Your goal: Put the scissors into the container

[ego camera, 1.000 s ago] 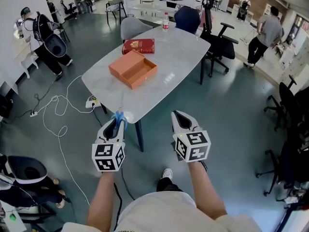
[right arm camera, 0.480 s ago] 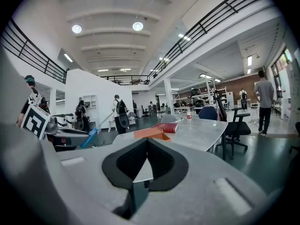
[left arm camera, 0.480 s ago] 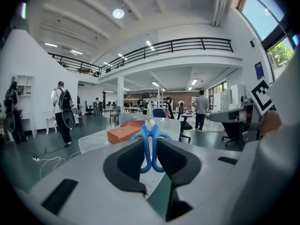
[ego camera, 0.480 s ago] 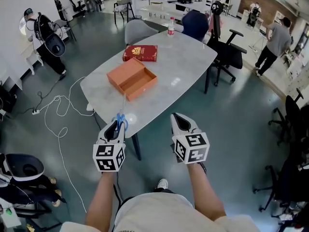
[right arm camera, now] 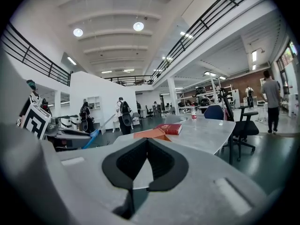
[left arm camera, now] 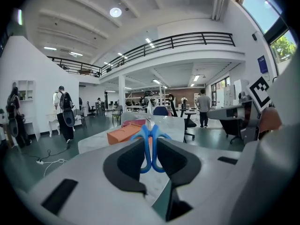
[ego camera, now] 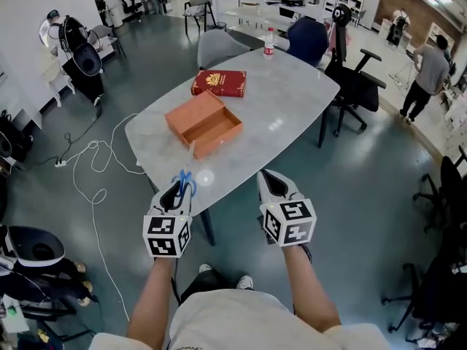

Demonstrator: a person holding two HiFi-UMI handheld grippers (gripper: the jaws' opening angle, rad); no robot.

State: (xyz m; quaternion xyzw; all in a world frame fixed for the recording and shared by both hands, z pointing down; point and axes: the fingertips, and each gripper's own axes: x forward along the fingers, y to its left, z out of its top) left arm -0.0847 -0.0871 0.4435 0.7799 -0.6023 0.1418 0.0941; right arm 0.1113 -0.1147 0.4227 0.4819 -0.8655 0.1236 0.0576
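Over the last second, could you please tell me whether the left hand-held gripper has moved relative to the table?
Yes. The left hand-held gripper, shut on the scissors, has come forward: its jaws now reach the table's near edge, closer to the orange box.

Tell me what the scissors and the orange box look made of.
Scissors: blue handles look like smooth moulded plastic; the pale, thin blades are probably steel. Box: matte orange, flat thin walls with crisp edges, likely cardboard, though painted wood is possible.
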